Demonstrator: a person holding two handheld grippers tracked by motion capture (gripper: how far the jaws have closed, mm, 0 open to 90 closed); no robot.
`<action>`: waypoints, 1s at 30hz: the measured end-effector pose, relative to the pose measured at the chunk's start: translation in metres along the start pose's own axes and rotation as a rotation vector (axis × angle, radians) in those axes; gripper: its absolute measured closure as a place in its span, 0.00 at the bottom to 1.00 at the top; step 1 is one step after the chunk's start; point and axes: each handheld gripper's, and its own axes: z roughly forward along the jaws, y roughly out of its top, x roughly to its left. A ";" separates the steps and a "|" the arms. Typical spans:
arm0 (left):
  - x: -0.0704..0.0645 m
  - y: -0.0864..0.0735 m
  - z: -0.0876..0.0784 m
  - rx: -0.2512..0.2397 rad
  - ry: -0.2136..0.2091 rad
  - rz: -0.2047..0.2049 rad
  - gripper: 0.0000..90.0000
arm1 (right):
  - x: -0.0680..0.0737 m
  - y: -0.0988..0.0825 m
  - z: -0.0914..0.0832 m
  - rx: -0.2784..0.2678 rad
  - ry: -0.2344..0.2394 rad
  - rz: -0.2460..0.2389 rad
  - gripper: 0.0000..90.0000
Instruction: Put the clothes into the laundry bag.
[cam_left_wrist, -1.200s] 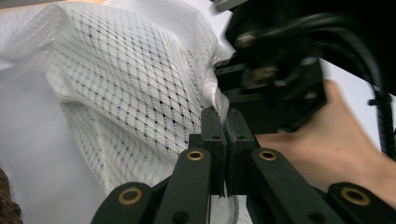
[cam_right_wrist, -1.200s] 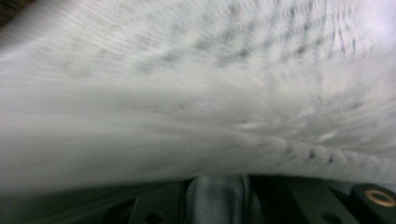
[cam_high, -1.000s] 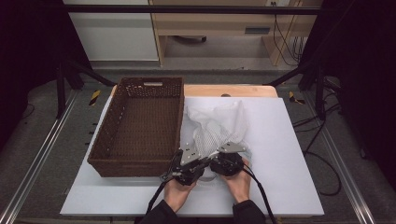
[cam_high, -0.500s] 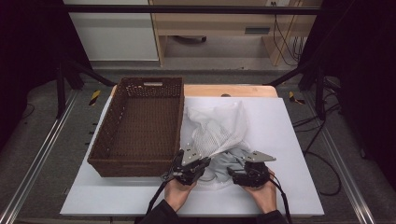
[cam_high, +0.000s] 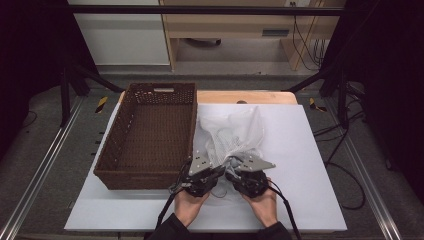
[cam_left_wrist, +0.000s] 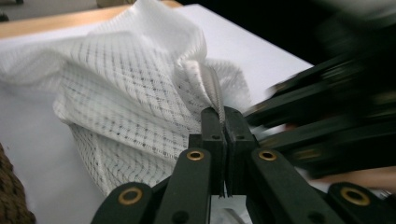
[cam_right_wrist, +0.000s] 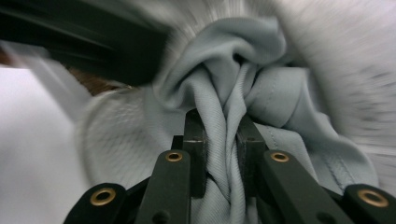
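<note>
the white mesh laundry bag (cam_high: 235, 135) lies on the white table top (cam_high: 310, 165) beside the brown wicker basket (cam_high: 150, 135). the left gripper (cam_left_wrist: 219, 119) clamps its rim, seemingly bracing it, while the right gripper (cam_right_wrist: 223, 126), jaws just closing, pinches pale grey cloth (cam_right_wrist: 224, 70) at the bag's mouth.

L gripper (cam_high: 216, 171) fingers pinched tight together; R gripper (cam_high: 231, 172) fingers just closing. Both hands low, side by side, grippers angled toward each other.
</note>
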 end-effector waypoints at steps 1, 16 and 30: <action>0.000 0.001 -0.001 -0.007 -0.010 0.004 0.98 | -0.003 0.000 0.014 0.023 0.002 0.031 0.87; 0.001 -0.011 0.015 0.070 0.031 0.016 0.97 | -0.023 -0.013 0.016 -0.035 -0.222 0.054 0.37; 0.006 -0.015 0.022 0.092 0.049 0.011 0.97 | -0.037 -0.026 0.011 0.028 -0.190 0.115 0.84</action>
